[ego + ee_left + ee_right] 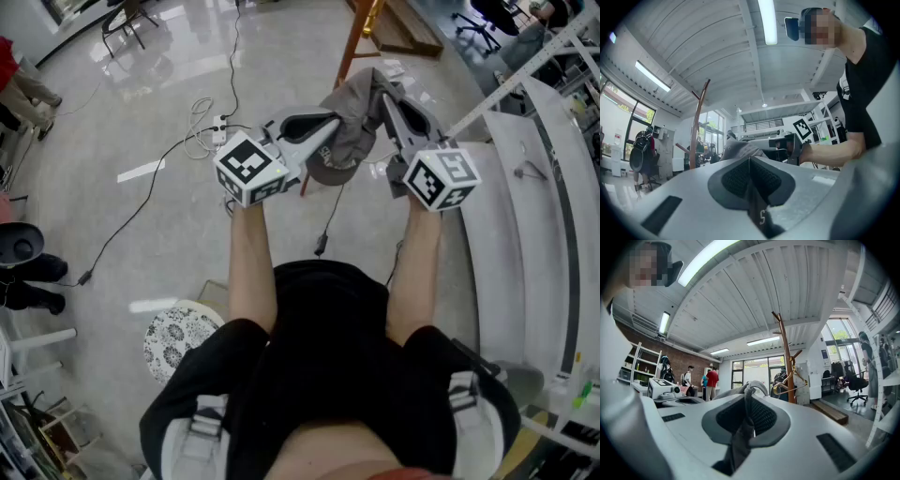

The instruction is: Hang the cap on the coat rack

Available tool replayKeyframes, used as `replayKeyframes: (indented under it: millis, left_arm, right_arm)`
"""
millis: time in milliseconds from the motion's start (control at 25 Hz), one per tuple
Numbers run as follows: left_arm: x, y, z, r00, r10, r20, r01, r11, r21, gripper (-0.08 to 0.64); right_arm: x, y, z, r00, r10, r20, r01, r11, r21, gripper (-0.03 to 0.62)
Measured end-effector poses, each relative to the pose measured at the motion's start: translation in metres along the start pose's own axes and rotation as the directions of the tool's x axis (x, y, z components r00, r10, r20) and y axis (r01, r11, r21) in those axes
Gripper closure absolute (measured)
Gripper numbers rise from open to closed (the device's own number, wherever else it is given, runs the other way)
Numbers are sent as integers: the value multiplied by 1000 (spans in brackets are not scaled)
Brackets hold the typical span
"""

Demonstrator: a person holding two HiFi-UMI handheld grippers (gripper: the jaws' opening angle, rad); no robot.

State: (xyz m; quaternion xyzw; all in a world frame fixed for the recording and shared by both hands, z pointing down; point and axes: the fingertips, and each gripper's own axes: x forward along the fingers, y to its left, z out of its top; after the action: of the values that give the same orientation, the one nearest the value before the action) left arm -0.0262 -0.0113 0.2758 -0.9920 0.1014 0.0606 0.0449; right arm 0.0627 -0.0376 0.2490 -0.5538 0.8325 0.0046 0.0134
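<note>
A grey cap (353, 120) hangs between my two grippers at chest height. My right gripper (386, 99) is shut on it: a fold of grey cloth (746, 406) runs down between its pads. My left gripper (330, 127) comes in from the left with its pads pressed together, and the cap (739, 150) bulges up right at their tips. The brim droops below the left jaws. The wooden coat rack (357, 39) stands just beyond the cap. It shows as a brown pole (786, 357) with side pegs and a gold hanger (788, 386).
Cables and a power strip (217, 131) lie on the shiny floor at the left. A white bench (525, 216) runs along the right. A round patterned stool (178, 342) stands near my left leg. People (711, 383) stand far off by the windows, and office chairs (476, 26) at the top right.
</note>
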Motion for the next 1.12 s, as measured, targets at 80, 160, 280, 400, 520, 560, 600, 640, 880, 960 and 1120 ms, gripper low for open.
replayKeyframes:
  millis: [80,160,280,400,520,560,600,640,880,960,1120]
  left_arm:
    - [0,4,0,1000,10,4,-10,1000,-9,552]
    - [0,8,-4,1000,23,-3,-23,1000,-20,552]
    - [-2,14,-13,999,42,-23,-43,998,-50,552]
    - [-1,18,-22,998,57,-31,-59,994,-93,552]
    - [2,17,-33,998,56,-36,-61,988,-139,552]
    - [2,16,-37,998,47,-36,-51,987,-152,552]
    - [2,15,-40,999,31,-34,-36,986,-163,552]
    - [3,12,-42,999,10,-31,-15,985,-171,552]
    - [10,-11,-58,993,-117,-25,110,975,-191,552]
    - [13,-11,-68,990,-136,-26,127,969,-214,552]
    - [26,-11,-95,985,-161,-57,140,952,-271,552]
  right_arm:
    - [1,-2,2,1000,-3,19,3,1000,17,580]
    - [2,-4,1,1000,-5,29,5,1000,27,578]
    - [2,-6,-5,1000,-7,30,6,999,44,578]
    - [0,-7,-9,999,3,33,-5,998,70,578]
    - [-3,-7,-13,998,36,42,-39,996,77,577]
    - [-3,-6,-14,998,47,44,-51,995,81,577]
    - [-3,-5,-15,997,55,45,-59,995,86,577]
    - [-2,-5,-16,997,60,45,-64,994,92,577]
    - [-1,-13,-30,996,72,47,-79,983,163,575]
    - [1,-17,-39,996,79,36,-84,981,176,574]
    - [1,-32,-56,995,101,18,-103,973,206,574]
